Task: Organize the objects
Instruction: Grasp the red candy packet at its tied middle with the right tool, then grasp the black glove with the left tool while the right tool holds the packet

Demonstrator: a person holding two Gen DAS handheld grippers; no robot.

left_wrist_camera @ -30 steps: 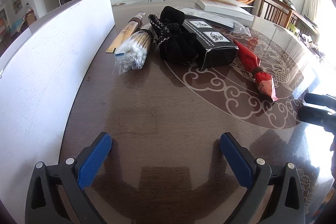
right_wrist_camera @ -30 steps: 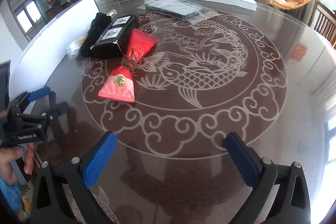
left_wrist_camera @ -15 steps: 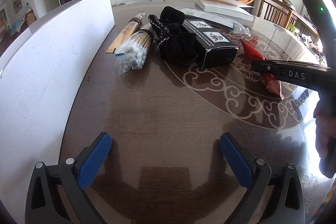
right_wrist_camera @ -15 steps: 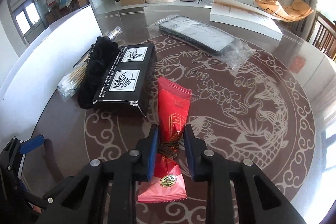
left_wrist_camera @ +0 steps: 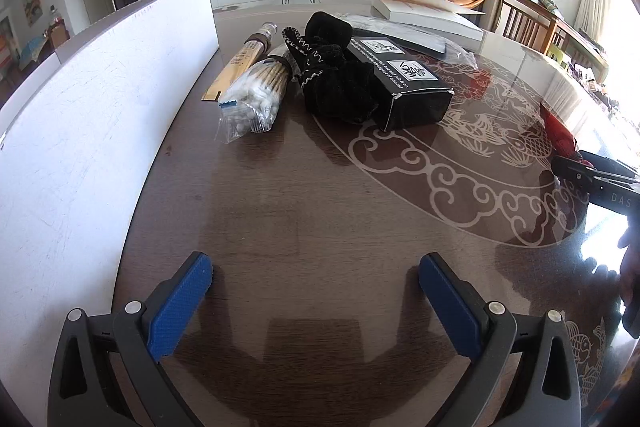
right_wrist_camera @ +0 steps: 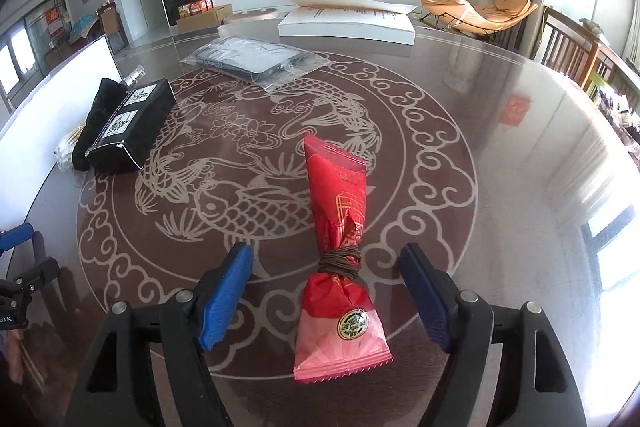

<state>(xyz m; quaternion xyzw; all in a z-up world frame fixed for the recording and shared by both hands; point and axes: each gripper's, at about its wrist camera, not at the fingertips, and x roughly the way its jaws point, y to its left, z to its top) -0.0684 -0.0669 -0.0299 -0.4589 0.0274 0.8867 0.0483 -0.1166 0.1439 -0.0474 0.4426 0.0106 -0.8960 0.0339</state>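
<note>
A red packet (right_wrist_camera: 340, 227), tied with brown cord at its neck, lies on the dark round table (right_wrist_camera: 500, 187) over the fish pattern. My right gripper (right_wrist_camera: 326, 259) straddles the tied neck; its jaws are opening and the blue pads (right_wrist_camera: 224, 287) stand apart from the packet. In the left wrist view the packet (left_wrist_camera: 560, 135) shows at the far right, beside the right gripper's body (left_wrist_camera: 592, 179). My left gripper (left_wrist_camera: 316, 279) is open over bare table. A black box (left_wrist_camera: 404, 79), black gloves (left_wrist_camera: 332, 83), a bag of cotton swabs (left_wrist_camera: 252, 99) and a wooden tube (left_wrist_camera: 244, 63) lie grouped ahead.
A tall white panel (left_wrist_camera: 100, 107) runs along the table's left side. Farther back lie a clear bag with a dark flat item (right_wrist_camera: 256, 61) and a white flat box (right_wrist_camera: 348, 23). Wooden chairs (right_wrist_camera: 576, 55) stand at the right edge.
The right gripper was shut on the red packet's neck beside the black box; it has carried the packet right, away from the box, and its jaws have spread. The left gripper stayed still.
</note>
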